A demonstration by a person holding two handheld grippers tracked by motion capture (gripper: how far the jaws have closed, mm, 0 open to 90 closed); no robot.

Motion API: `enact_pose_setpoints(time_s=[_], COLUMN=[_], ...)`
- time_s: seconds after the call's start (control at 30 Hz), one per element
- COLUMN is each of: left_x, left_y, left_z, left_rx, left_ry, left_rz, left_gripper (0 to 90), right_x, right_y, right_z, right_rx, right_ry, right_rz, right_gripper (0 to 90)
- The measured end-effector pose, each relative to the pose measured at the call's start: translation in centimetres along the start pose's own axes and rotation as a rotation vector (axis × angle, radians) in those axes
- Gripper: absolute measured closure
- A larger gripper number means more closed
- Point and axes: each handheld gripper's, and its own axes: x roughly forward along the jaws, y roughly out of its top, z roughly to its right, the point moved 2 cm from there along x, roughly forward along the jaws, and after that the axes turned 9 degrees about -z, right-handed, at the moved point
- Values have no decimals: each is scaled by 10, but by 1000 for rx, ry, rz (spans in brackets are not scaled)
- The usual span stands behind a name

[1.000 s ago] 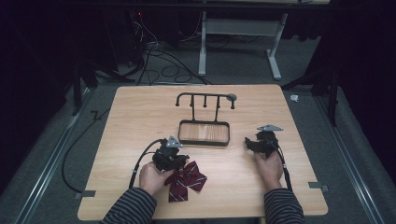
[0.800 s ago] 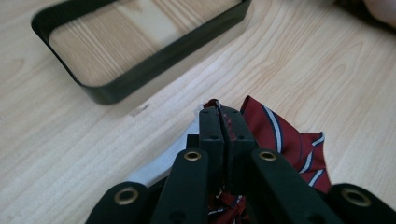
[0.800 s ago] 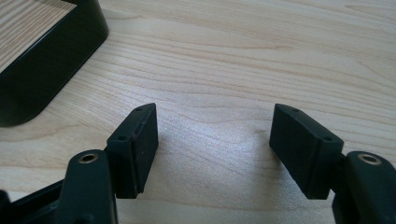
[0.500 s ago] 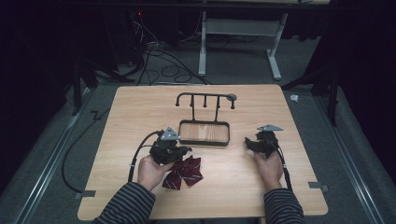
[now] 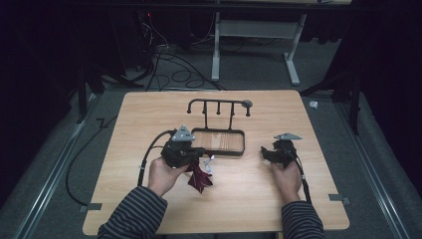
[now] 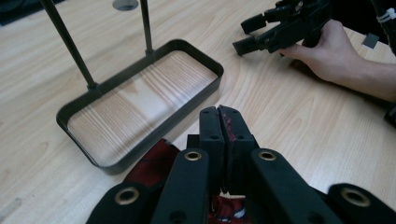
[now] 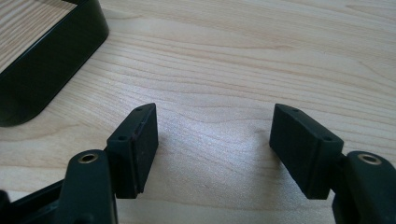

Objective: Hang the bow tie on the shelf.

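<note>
- Reading from the left of the high view, we find the left gripper point(image 5: 185, 155) raised slightly off the wooden table point(image 5: 149, 114), its jaws pressed together on a dark red bow tie point(image 5: 200, 178) that hangs down from them toward the tabletop.
- In the left gripper view, we see red fabric pinched in the seam between the two closed jaws, with more of the bow tie point(image 6: 154, 169) showing below them.
- Ahead of those jaws and slightly to their left, we place the black stand point(image 5: 219, 127): a shallow tray with a wood-grain floor point(image 6: 140, 100), two thin posts rising from its far side, and a crossbar with short hanging pegs on top.
- We judge that the coming move turns on this relation: the crossbar runs left to right across the table, above and beyond the held tie, so the tie would have to rise and travel forward to meet a peg.
- At the right, the right gripper point(image 5: 279, 150) rests low on the table just beside the tray's right end, jaws spread apart and holding nothing point(image 7: 212, 154).
- We note that the left gripper, already loaded, is the nearer to the stand's middle.
</note>
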Motion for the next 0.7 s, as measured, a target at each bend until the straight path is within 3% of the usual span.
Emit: enact_pose_setpoints(time_s=[0.7], left_x=[-8], left_y=[39], left_z=[-4], left_rx=[48], left_ry=[28], left_rz=[58], left_gripper=[885], right_x=[0], right_y=[0], right_z=[0], right_rx=[-1], right_ry=[0], right_rz=[-1], right_gripper=[338])
